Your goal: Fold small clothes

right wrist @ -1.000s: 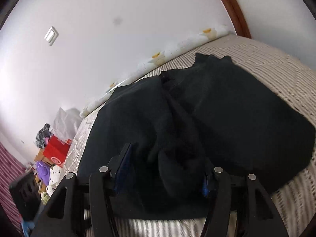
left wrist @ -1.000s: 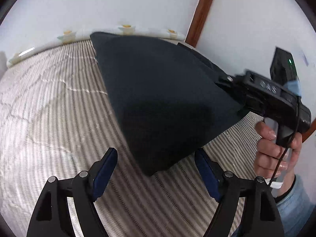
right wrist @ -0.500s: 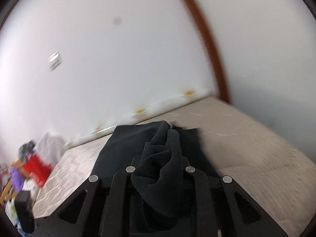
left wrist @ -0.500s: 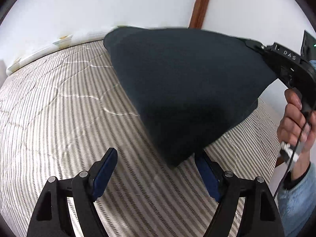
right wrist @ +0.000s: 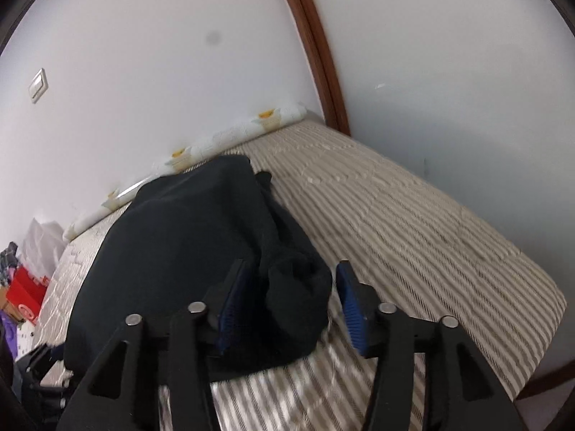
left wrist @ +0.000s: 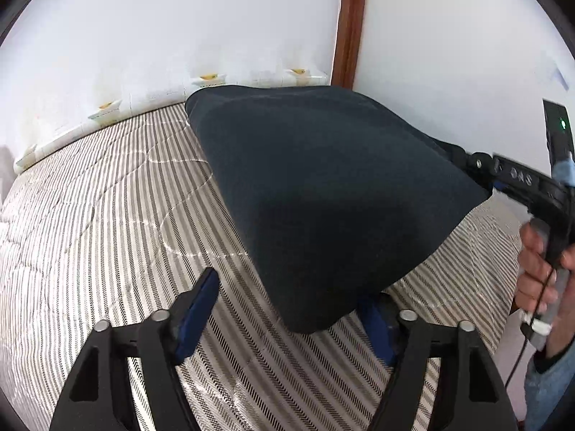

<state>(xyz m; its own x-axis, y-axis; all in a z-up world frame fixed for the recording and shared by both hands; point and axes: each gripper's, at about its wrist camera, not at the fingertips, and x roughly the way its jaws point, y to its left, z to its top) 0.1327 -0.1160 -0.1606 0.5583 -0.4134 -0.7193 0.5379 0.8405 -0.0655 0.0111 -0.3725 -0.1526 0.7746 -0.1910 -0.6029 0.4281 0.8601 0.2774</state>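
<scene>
A dark navy garment [left wrist: 323, 179] lies partly raised over the striped bed [left wrist: 107, 215]. Its lower corner hangs between the fingers of my left gripper [left wrist: 287, 291], whose jaws are closing. The cloth covers the tip of the right pad, and the left pad [left wrist: 197, 309] stands apart from it. My right gripper [left wrist: 467, 158] sits at the garment's far right edge, held by a hand [left wrist: 539, 273]. In the right wrist view a bunched fold of the garment [right wrist: 197, 237] sits between the opening jaws of the right gripper [right wrist: 291, 267]. There the right pad [right wrist: 350, 309] is off the cloth.
The bed [right wrist: 413, 233] fills a corner between white walls with a brown wooden post [left wrist: 350, 21]. A flower-print pad [left wrist: 208, 79] lines the far wall. Coloured clutter [right wrist: 25, 287] lies past the bed's left end, and a light switch [right wrist: 37, 84] is on the wall.
The right gripper pinched a bunch of cloth and lifted it, and its jaws have now parted around it. The left jaws have narrowed, and the garment's hanging corner now sits between them.
</scene>
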